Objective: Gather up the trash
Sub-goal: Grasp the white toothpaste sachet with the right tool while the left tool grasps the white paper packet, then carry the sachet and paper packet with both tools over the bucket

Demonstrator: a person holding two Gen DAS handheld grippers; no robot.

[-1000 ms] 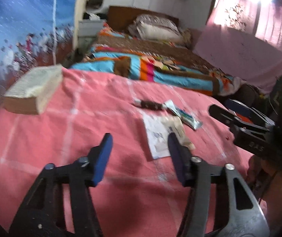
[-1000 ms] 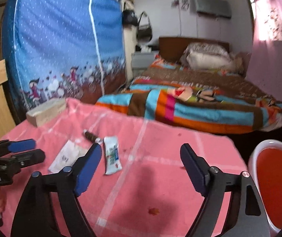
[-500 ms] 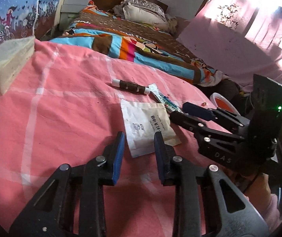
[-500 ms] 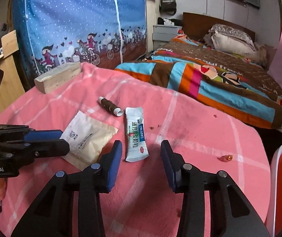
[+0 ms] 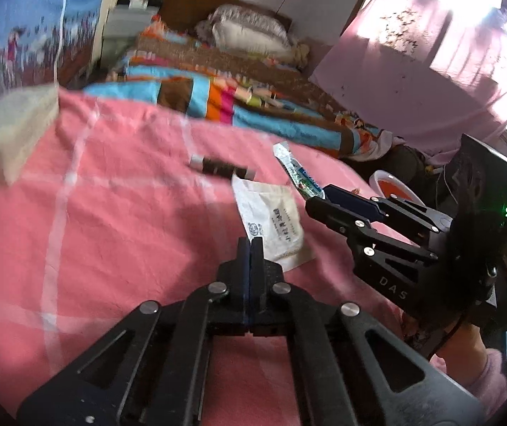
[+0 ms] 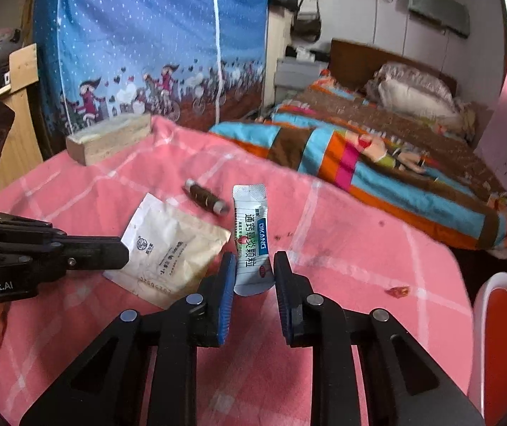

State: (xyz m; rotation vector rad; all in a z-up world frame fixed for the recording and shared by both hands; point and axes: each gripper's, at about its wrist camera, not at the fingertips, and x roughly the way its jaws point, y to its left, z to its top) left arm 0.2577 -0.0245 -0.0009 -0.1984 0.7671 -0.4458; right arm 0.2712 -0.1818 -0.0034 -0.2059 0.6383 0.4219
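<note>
The white-and-green granule sachet point(image 6: 251, 238) lies on the pink-clothed bench point(image 6: 342, 248); it looks light, thin and slippery, best pinched at its near end. The right gripper point(image 6: 253, 277) is closing around it. At 9 o'clock, the left gripper point(image 5: 249, 248) pinches the paper packet point(image 5: 271, 220).

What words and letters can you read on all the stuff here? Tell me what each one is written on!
"DIKANG", with "通窍鼻炎颗粒" beside it: on the blue and white sachet.
"DAS": on the right gripper, seen from the left wrist.
"enRobot.AI", its start cut off by the picture's edge: on the left gripper, seen from the right wrist.
Cream paper packet: a round logo, printed lines and a row of digits, too small to read.
</note>
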